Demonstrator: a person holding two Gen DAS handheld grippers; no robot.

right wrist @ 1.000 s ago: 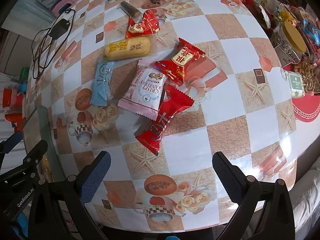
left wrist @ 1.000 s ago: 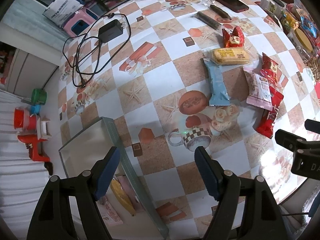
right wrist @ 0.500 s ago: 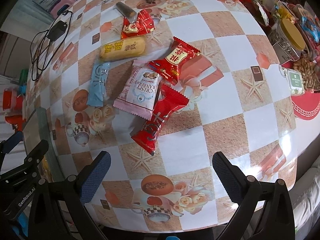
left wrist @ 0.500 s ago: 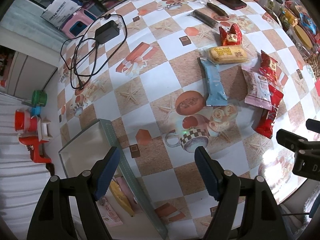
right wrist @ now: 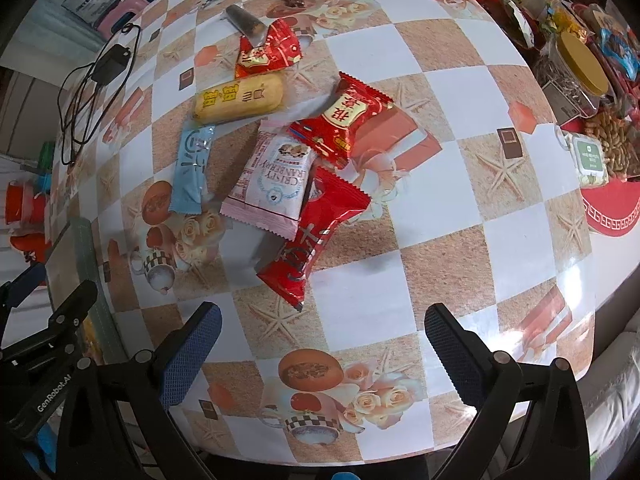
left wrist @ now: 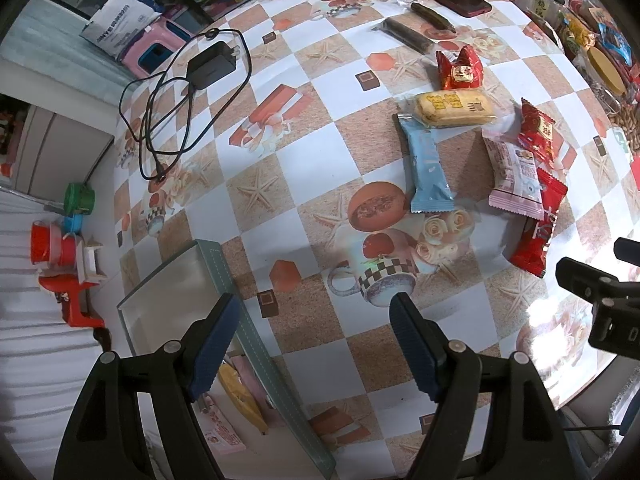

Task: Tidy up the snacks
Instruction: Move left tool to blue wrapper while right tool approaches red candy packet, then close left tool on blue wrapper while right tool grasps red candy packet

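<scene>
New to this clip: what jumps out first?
A loose heap of snack packets mid-table: a pink packet overlapping a red packet, with a yellow cake and a blue bar beside them. Both grippers, left and right, hang open and empty over the checkered tablecloth. A grey-green box sits at the table's left edge.

The table [right wrist: 452, 92] wears a smooth, glossy printed vinyl cover with glare at five o'clock. The red snack packets [right wrist: 316, 232] are shiny crinkled foil; the pink packet [right wrist: 272, 184] looks matt plastic. The jaws carry rough-textured blue pads [right wrist: 188, 356].
</scene>
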